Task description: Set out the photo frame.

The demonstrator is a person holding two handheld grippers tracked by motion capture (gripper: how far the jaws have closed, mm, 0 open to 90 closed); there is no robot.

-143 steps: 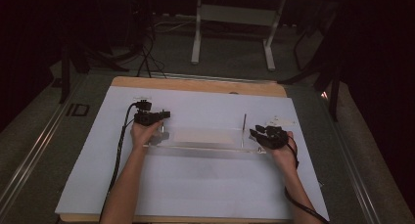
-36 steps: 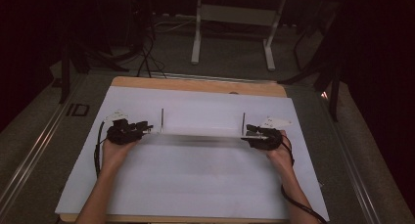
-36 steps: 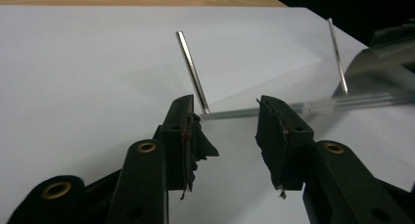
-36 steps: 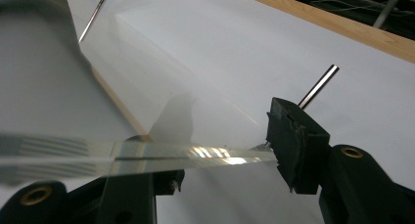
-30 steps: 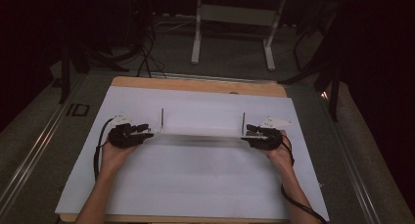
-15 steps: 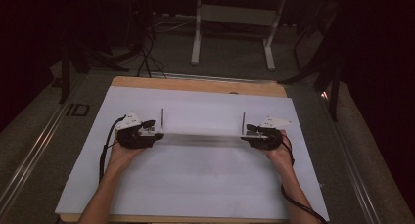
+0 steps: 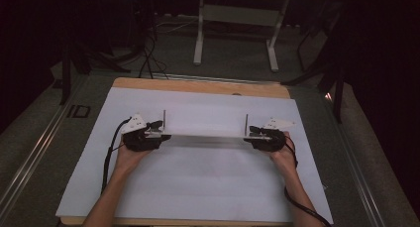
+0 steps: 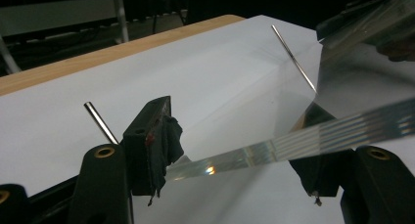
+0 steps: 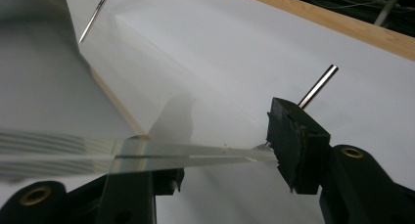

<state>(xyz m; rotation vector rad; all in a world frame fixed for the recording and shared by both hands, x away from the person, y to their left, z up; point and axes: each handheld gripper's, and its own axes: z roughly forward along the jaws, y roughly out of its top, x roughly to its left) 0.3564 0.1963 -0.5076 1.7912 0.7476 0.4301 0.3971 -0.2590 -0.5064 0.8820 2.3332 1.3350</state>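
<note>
Left gripper [image 7: 159,134] jaws have just been opening, plate edge between them, ungripped; right gripper [image 7: 256,136] jaws are clamped on the clear plate [image 7: 205,140]; its long axis spans both hands, between two pins [image 7: 164,119], above the desk [image 7: 198,187].

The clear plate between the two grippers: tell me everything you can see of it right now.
The clear plate is a long, flat, transparent slab, acrylic or glass by its look, with a bright layered edge. It lies level across the white sheet, between two thin metal pins. The right gripper has one end between its jaws, one pad touching it. The left gripper straddles the other end, jaws just opened, both pads apart from it.
</note>
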